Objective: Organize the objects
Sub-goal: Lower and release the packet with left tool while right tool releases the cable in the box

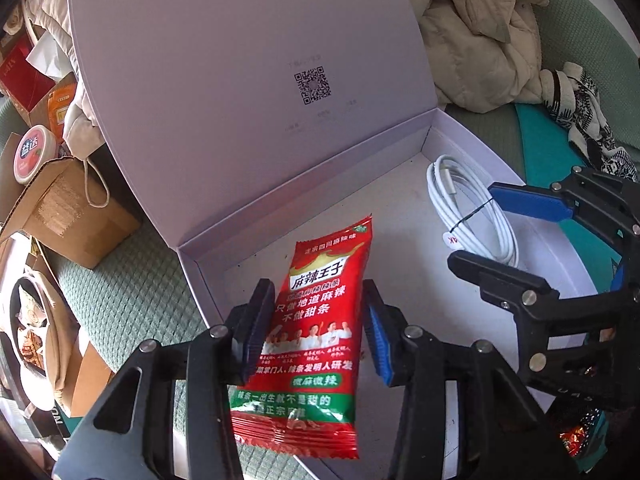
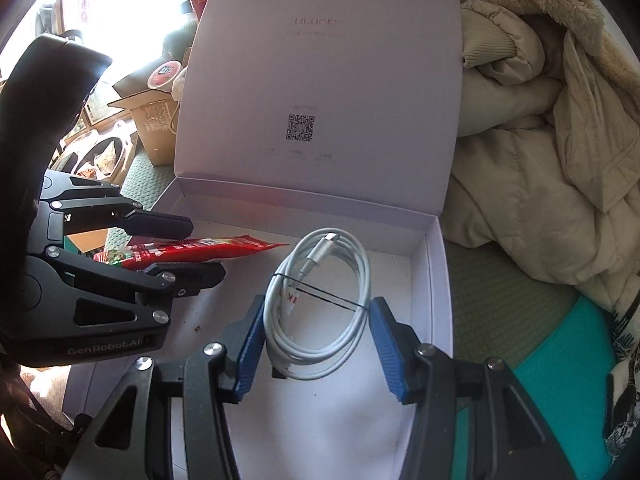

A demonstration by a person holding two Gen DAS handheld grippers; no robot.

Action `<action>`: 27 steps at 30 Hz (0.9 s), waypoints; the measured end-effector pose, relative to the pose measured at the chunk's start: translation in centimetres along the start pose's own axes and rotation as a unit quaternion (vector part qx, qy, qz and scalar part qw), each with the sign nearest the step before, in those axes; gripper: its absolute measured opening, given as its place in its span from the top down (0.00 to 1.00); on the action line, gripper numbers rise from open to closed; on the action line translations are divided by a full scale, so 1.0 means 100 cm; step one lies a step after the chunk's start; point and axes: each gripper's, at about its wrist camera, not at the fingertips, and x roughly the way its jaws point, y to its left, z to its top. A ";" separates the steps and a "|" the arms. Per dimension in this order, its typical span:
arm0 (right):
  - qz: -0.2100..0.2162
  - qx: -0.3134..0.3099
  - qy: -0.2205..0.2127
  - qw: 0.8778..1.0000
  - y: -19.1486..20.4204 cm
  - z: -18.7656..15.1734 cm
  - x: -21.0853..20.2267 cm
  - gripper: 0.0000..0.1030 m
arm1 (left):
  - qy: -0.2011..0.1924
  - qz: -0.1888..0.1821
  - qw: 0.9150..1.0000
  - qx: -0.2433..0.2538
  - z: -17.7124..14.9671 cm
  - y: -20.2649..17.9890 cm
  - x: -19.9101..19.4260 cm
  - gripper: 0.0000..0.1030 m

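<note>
Glossy red snack packet [image 1: 316, 328] pinched by left gripper [image 1: 318, 330], coiled white cable [image 2: 320, 304] clamped in right gripper [image 2: 318, 346].

Between my left gripper's [image 1: 318, 328] black fingers with their blue ribbed pads sits a red snack packet [image 1: 312, 336], lettered in white and yellow, with a green band near its lower end. Ahead of both tools the open box [image 1: 224, 80] is pale lilac-white, a black QR code printed on its raised lid. Between my right gripper's [image 2: 316, 340] blue pads lies a white cable coil [image 2: 320, 304] bound by a thin black tie. Right of that tool, a cream padded jacket [image 2: 540, 152]; under the box, sage-green woven fabric [image 1: 132, 300] and a teal patch [image 2: 560, 360].
</note>
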 end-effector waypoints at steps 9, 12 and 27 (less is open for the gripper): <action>-0.002 0.018 0.023 1.000 -0.010 -0.002 0.013 0.49 | 0.012 -0.006 1.000 0.013 0.010 -0.016 0.021 0.59; -0.002 0.016 0.030 0.999 -0.011 -0.003 0.015 0.49 | 0.018 0.000 1.000 0.008 0.012 -0.017 0.026 0.59; -0.032 0.011 0.024 0.999 -0.014 -0.005 -0.010 0.45 | 0.013 0.001 1.000 -0.024 0.011 -0.013 0.010 0.58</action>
